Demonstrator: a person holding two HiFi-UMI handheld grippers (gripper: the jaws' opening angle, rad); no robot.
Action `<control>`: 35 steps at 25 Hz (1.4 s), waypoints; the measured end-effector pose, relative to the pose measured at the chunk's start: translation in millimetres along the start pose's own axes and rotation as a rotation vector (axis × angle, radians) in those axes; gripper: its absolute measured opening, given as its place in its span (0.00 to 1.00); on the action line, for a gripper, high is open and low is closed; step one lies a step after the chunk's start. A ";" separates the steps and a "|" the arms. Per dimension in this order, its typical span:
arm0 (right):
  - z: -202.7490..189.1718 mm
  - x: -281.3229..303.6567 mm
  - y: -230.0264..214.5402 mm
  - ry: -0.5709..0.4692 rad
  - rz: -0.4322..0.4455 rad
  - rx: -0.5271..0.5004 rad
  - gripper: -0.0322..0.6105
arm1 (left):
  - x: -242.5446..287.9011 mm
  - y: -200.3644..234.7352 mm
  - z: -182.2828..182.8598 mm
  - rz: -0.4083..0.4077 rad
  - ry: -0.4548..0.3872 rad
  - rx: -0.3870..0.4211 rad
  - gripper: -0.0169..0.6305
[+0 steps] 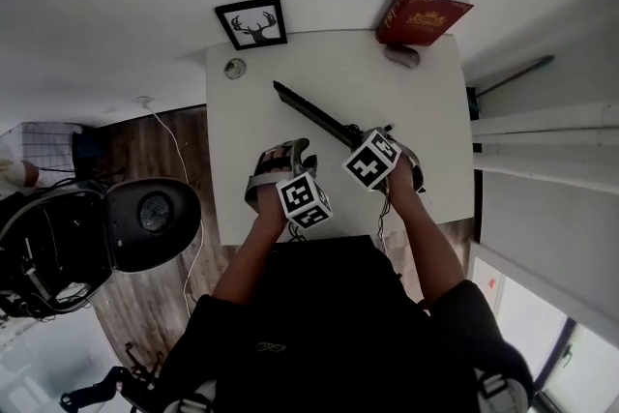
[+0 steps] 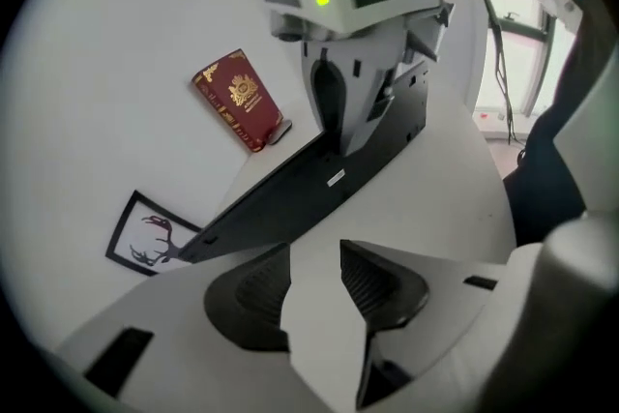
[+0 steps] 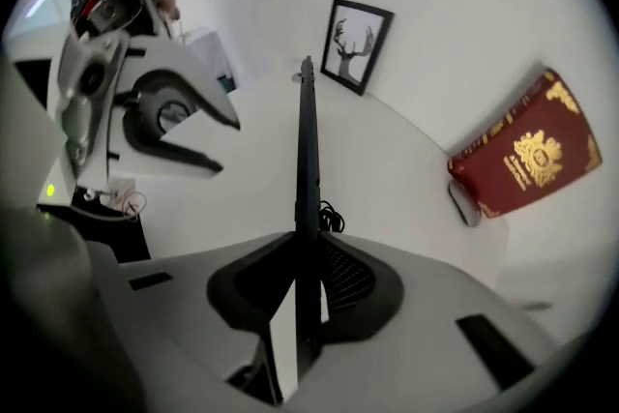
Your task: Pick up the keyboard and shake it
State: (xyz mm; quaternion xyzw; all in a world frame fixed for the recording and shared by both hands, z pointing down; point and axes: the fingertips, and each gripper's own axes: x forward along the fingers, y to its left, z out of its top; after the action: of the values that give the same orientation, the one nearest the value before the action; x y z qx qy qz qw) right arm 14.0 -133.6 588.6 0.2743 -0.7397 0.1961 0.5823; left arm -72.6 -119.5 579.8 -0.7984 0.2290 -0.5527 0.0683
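Right gripper view: the right gripper [image 3: 308, 290] pinches the slim black keyboard [image 3: 308, 160] at its near end.
It's turned up on edge, running diagonally over the white table [image 1: 406, 102]! The left gripper [image 2: 314, 280] hovers just beside it, jaws spread, nothing between them. A red hardback book [image 1: 422, 12] leans at the far edge.

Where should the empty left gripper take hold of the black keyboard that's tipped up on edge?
Likely its free far end, opposite the right gripper, whose jaws pinch the near end. The keyboard is tipped on edge, so its thin slab suits the open left gripper coming down over the top edge.
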 end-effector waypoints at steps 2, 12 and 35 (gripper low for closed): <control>2.8 -1.3 -4.7 -0.032 0.020 0.117 0.17 | 0.9 -12.2 11.5 -0.044 -0.051 -0.001 0.29; -7.2 -4.8 6.0 -0.207 0.122 0.605 0.17 | 19.9 13.5 18.0 -0.183 -0.160 -0.282 0.31; -18.8 10.5 -22.4 -0.688 -0.007 1.703 0.17 | -37.9 -59.3 9.3 -0.293 -0.125 -0.049 0.46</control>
State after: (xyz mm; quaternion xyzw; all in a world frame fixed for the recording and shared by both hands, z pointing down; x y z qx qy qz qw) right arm 40.6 -141.3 602.7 0.6561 -0.4770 0.5807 -0.0684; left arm -57.7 -51.7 565.4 -0.8574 0.1187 -0.5004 -0.0184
